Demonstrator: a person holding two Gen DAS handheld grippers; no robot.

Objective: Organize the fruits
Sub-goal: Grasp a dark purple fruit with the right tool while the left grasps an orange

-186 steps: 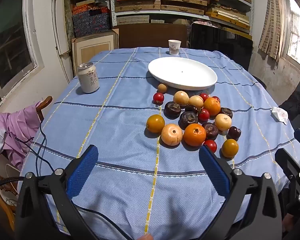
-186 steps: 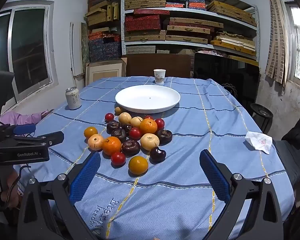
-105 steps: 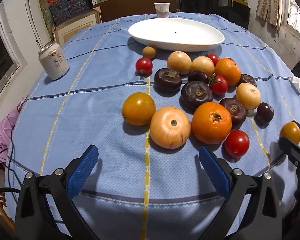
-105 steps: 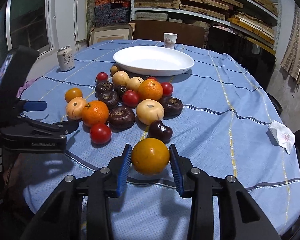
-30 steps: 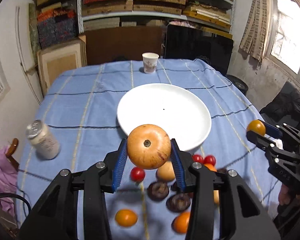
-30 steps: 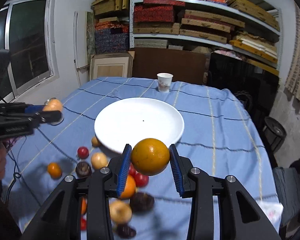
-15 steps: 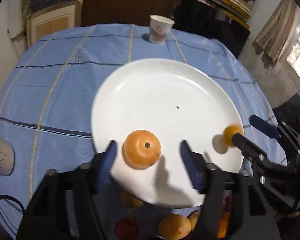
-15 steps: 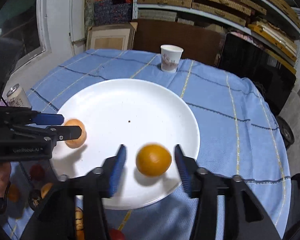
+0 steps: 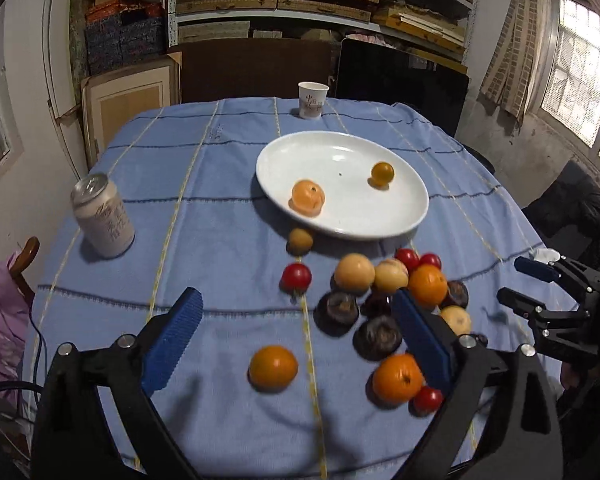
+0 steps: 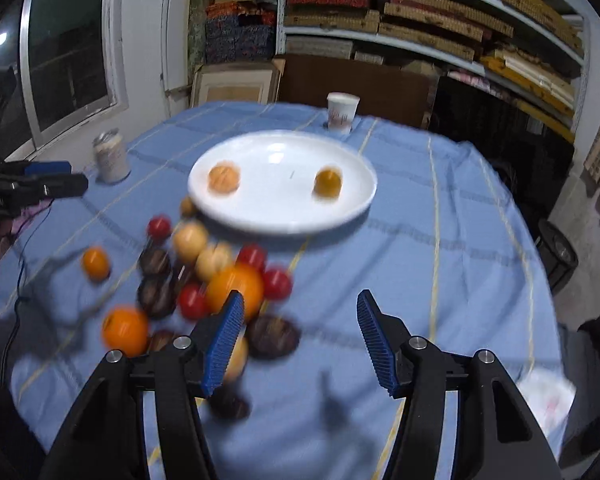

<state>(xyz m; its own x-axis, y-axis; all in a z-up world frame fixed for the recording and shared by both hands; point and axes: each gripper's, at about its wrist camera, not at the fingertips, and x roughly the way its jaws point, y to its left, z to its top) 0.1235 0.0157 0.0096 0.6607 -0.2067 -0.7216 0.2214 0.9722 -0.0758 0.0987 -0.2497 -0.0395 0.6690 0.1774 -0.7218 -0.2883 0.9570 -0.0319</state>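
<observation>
A white plate [image 9: 404, 216] [image 10: 268, 216] sits on the blue tablecloth and holds a pale orange fruit [image 9: 308, 197] [image 10: 224, 178] and a small orange one [image 9: 382, 173] [image 10: 328, 182]. Several loose fruits lie in front of it: oranges [image 9: 273, 367] [image 9: 397, 377], red tomatoes [image 9: 296, 276], pale round fruits [image 9: 354, 272] and dark brown ones [image 9: 337, 307]. My left gripper [image 9: 298, 338] is open and empty above the near fruits. My right gripper [image 10: 298, 338] is open and empty, right of the pile; it shows in the left wrist view [image 9: 528, 286]. The right wrist view is blurred.
A drink can [image 9: 102, 216] [image 10: 111, 160] stands at the table's left side. A paper cup [image 9: 313, 100] [image 10: 342, 114] stands behind the plate. A crumpled white tissue [image 10: 544, 398] lies near the right edge. Shelves with boxes stand behind the table.
Both grippers have pulled back from the plate toward the near side of the table, open and empty. The two fruits they let go stay on the plate.
</observation>
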